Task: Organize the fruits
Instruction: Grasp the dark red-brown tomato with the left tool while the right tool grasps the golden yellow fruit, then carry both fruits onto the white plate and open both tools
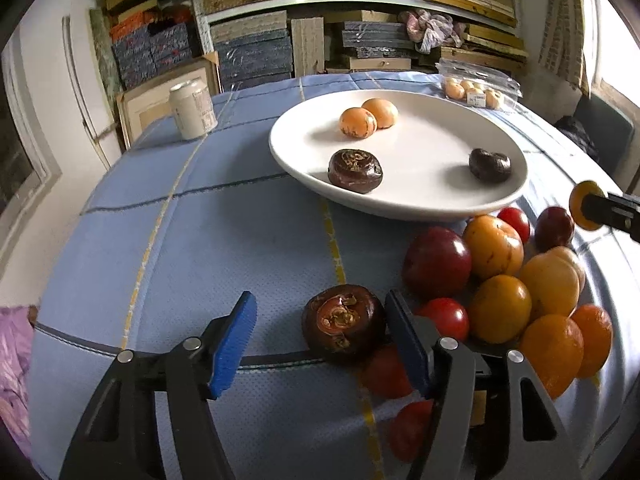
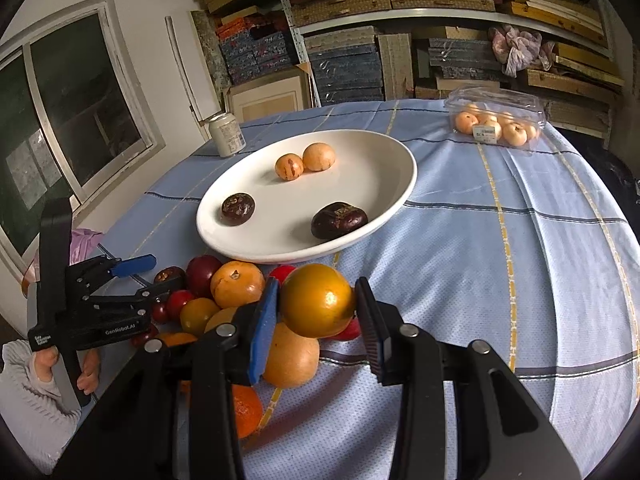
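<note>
A dark brown round fruit (image 1: 344,322) lies on the blue checked cloth between the blue pads of my left gripper (image 1: 320,308). The right pad touches it and the left pad stands apart, so the gripper is open. My right gripper (image 2: 318,286) is shut on a yellow-orange fruit (image 2: 318,300), held just above a pile of red and orange fruits (image 2: 236,284). Beyond the pile a white plate (image 2: 208,224) carries two pale orange fruits (image 2: 306,162) and two dark brown ones (image 2: 338,220). The right wrist view shows the left gripper (image 2: 156,276) at the pile's left side.
A pale drinks can (image 1: 192,108) stands at the table's far left. A clear plastic box of small orange fruits (image 2: 496,124) sits at the far right. Shelves stacked with boxes rise behind the round table. A person's hand (image 2: 86,376) holds the left gripper's handle.
</note>
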